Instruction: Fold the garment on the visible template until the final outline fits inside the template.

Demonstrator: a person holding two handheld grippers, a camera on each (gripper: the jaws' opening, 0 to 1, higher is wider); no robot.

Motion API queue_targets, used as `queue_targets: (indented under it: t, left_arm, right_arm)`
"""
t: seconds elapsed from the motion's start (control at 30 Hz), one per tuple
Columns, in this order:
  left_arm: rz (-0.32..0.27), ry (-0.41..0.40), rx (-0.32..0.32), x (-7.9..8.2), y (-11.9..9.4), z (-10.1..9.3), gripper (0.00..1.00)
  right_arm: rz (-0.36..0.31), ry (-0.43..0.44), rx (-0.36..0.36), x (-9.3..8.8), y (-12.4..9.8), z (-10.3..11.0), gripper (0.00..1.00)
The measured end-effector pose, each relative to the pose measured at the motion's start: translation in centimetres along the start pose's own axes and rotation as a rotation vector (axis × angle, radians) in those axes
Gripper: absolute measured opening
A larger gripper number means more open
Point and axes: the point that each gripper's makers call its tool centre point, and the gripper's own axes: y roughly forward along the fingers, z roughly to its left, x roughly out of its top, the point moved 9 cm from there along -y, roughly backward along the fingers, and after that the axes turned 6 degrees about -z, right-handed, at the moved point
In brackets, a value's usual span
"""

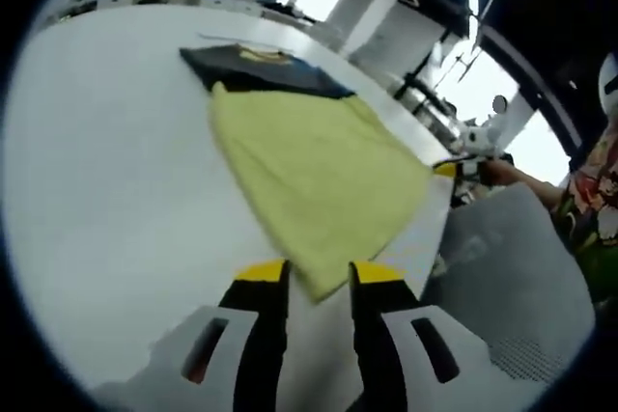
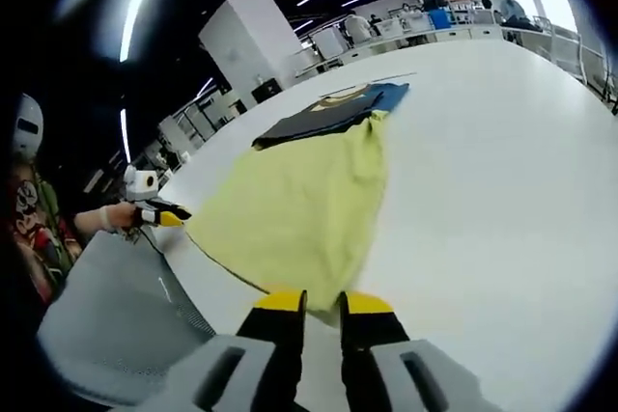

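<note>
a: as seen in the left gripper view, where is the garment laid, and how are the jaws set?

b: the yellow garment [image 1: 314, 180] is spread flat on the white table [image 1: 116, 190], its far edge lying over a dark template [image 1: 261, 69]. the near corner of the cloth is found between the yellow tips of the left gripper [image 1: 319, 282]; the jaws are held a little apart, and whether the cloth is actually pinched cannot be told. at the right edge of the cloth the right gripper [image 1: 454, 166] is seen, held by a person's hand [image 1: 497, 171].

a: and in the right gripper view?

b: the same garment [image 2: 299, 209] is seen stretching away toward the template [image 2: 333, 108], which is partly covered by it. the right gripper [image 2: 321, 308] is shown with a narrow gap between its jaws, the near hem of the cloth just at the tips; a grip cannot be confirmed. the left gripper [image 2: 154, 214] is seen at the cloth's left corner, near the table [image 2: 502, 190] edge.

a: how is the cloth judged to handle?

b: it is judged light, soft and limp, so sagging and creasing are to be expected when lifted. hold is best taken at the corners or hem, both ends raised together.
</note>
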Motion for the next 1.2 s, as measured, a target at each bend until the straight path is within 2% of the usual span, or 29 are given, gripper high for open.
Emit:
queue_targets:
  t: [0.13, 0.3, 0.53, 0.7, 1.2]
  left_arm:
    - [-0.003, -0.015, 0.013, -0.2, 0.2, 0.1, 0.10]
    - [0.003, -0.027, 0.024, -0.3, 0.4, 0.2, 0.01]
    - [0.019, -0.029, 0.025, -0.5, 0.2, 0.0, 0.01]
    - [0.019, -0.060, 0.016, -0.8, -0.5, -0.1, 0.00]
    - [0.075, -0.122, -0.028, -2.7, -2.0, -1.4, 0.00]
  right_arm:
    - [-0.004, 0.021, 0.004, -0.2, 0.1, -0.2, 0.01]
    - [-0.005, 0.038, 0.010, -0.3, 0.3, 0.0, 0.00]
    - [-0.006, 0.054, 0.033, 0.2, -0.3, 0.4, 0.00]
    - [-0.004, 0.066, 0.048, 0.2, -0.7, 0.6, 0.00]
    - [0.035, 0.114, 0.062, -2.1, -2.3, 2.1, 0.00]
